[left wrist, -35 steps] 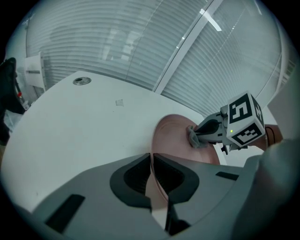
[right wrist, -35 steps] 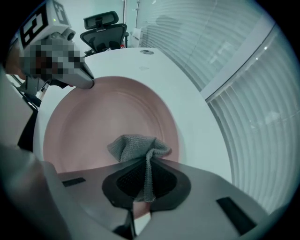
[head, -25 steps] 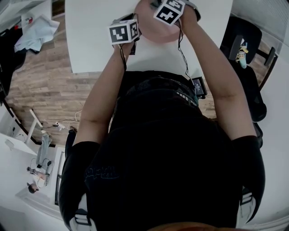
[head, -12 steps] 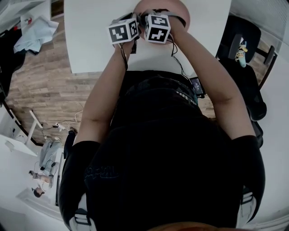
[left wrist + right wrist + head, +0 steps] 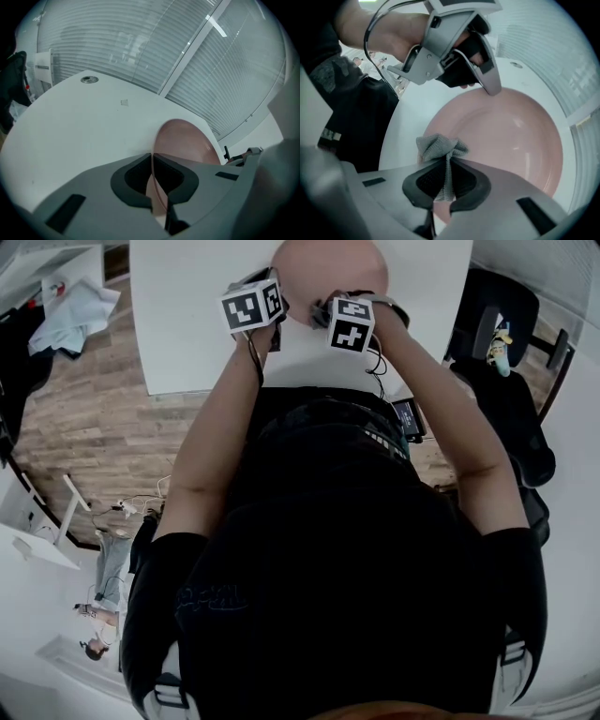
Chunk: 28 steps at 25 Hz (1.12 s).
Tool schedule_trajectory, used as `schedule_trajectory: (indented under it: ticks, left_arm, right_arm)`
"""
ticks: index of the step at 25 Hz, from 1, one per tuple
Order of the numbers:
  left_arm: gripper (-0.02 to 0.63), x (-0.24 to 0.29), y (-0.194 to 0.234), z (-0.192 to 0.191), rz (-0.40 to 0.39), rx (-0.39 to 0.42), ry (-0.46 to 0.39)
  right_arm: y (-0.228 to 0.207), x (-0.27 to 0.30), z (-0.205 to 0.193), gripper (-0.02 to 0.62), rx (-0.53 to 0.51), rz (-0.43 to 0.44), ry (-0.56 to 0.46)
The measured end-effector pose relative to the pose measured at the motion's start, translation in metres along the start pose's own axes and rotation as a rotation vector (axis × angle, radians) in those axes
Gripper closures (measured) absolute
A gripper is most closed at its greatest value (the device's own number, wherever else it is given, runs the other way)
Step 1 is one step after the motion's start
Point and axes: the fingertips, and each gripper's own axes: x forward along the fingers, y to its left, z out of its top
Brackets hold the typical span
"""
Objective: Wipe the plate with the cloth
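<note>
The right hand-held gripper [image 5: 449, 164] pinches the gray cloth [image 5: 438, 145] low over the pink plate's [image 5: 506, 136] near edge. The left hand-held gripper [image 5: 151, 159] squeezes the plate's rim on the white table [image 5: 84, 131]. Wiping seems under way, with more plate to do.

Both my arms reach forward and down to the pink round plate [image 5: 511, 136]. My left forearm [image 5: 220, 418] runs straight to the plate's near-left edge. The grey plastic left gripper [image 5: 152, 185] at its end points steeply down, its jaws closed on the plate's rim, which stands edge-on between the dark pads. My right forearm [image 5: 441, 399] angles in from the right, so the grey plastic right gripper [image 5: 447, 180] sits at the plate's near edge, just beside the left one. Its jaws are pressed together on a crumpled grey woven cloth [image 5: 440, 147], which bunches out past the fingertips at the plate's near rim. The left marker cube [image 5: 253, 307] and right marker cube [image 5: 352, 324], black-and-white, face up towards me.
</note>
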Motion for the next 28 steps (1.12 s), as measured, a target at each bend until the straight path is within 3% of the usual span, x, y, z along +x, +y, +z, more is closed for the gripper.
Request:
schedule_trajectory:
  ticks: [5,9,13,23,28]
  left_arm:
    - [0.580,0.001,-0.001,0.000,0.006,0.015,0.005]
    - [0.578,0.000,0.001,-0.001,0.005,0.002,0.000]
    - [0.578,0.000,0.001,0.000,-0.001,-0.003,0.000]
    - [0.577,0.001,-0.001,0.001,-0.004,-0.006,0.005]
    - [0.578,0.001,0.002,0.004,0.018,-0.029,-0.019]
  right_arm:
    - [-0.019,-0.012,-0.049,0.560,0.110,-0.016,0.121]
    - [-0.063,-0.028,-0.079,0.560,0.226,-0.143,0.176]
    - [-0.107,-0.039,-0.089,0.560,0.346,-0.246,0.165]
    - [-0.187,-0.054,-0.045,0.561,0.259,-0.474,0.083]
    - [-0.177,-0.044,-0.004,0.561,0.184,-0.423,-0.003]
